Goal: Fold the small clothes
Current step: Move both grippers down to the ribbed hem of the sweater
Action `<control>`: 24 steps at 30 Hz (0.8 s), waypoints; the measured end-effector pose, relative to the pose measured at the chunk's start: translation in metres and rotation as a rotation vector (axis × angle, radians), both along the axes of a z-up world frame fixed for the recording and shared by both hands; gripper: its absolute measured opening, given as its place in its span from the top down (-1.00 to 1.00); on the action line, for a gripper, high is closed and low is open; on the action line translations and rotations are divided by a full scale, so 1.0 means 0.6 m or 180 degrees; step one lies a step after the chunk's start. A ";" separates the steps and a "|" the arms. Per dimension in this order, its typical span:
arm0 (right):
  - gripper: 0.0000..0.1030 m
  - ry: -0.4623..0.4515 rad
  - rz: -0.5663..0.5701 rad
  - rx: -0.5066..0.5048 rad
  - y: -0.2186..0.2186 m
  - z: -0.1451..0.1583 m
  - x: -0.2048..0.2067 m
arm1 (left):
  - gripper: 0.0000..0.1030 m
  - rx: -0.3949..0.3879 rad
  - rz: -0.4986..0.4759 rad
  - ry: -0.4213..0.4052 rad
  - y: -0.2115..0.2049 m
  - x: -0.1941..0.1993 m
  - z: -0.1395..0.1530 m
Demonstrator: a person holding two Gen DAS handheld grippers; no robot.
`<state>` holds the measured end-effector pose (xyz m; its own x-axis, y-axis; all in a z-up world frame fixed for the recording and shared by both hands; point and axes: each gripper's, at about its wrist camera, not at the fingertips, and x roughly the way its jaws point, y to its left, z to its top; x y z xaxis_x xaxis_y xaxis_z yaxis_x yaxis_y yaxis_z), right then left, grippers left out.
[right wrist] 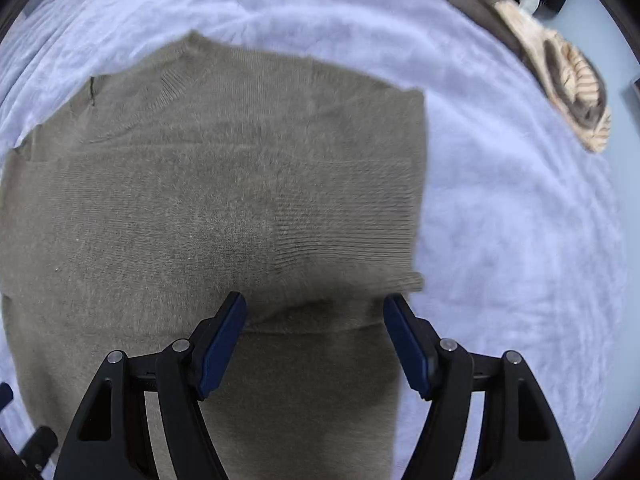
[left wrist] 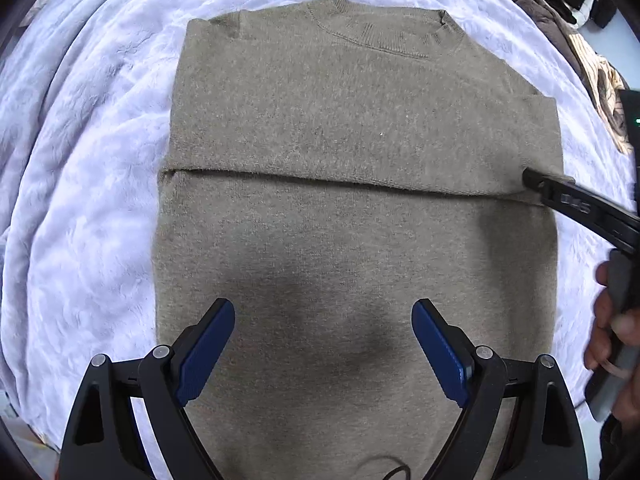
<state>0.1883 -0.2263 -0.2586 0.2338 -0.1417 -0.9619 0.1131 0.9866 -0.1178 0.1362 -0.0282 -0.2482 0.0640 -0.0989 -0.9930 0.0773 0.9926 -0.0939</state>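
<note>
While the sweater (left wrist: 352, 128) is lying flat on the white blanket (left wrist: 80, 200) with its sleeves already tucked across the body, I am hovering both tools over it: left gripper (left wrist: 323, 346) spread wide and empty, right gripper (right wrist: 316, 340) open above the sleeve edge. I am judging the final halving fold as left.

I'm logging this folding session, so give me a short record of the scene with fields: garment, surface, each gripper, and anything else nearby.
garment: olive knit sweater lying flat, collar at the far end, one layer folded across it with its edge running sideways
surface: white fluffy blanket
left gripper: open, above the sweater's near half, nothing between its pads
right gripper: open, over the fold edge near the sweater's side
nearby: pile of other clothes at the blanket's far corner
</note>
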 end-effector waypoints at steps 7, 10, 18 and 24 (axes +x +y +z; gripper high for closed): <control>-0.45 0.0126 0.0498 0.0531 0.099 -0.021 -0.036 | -0.76 0.0235 -0.0188 0.0211 -0.007 0.000 -0.079; -0.45 0.0459 0.0537 0.0345 0.112 -0.071 -0.078 | -0.80 0.0307 -0.0293 0.0369 0.001 -0.024 -0.122; -0.50 0.0734 0.0458 0.0378 0.098 -0.065 -0.274 | -0.87 0.0241 -0.0714 0.0513 0.021 -0.145 -0.108; -0.53 0.1064 0.0442 0.0281 0.105 -0.059 -0.463 | -0.87 0.0318 -0.1246 0.0678 0.058 -0.278 -0.103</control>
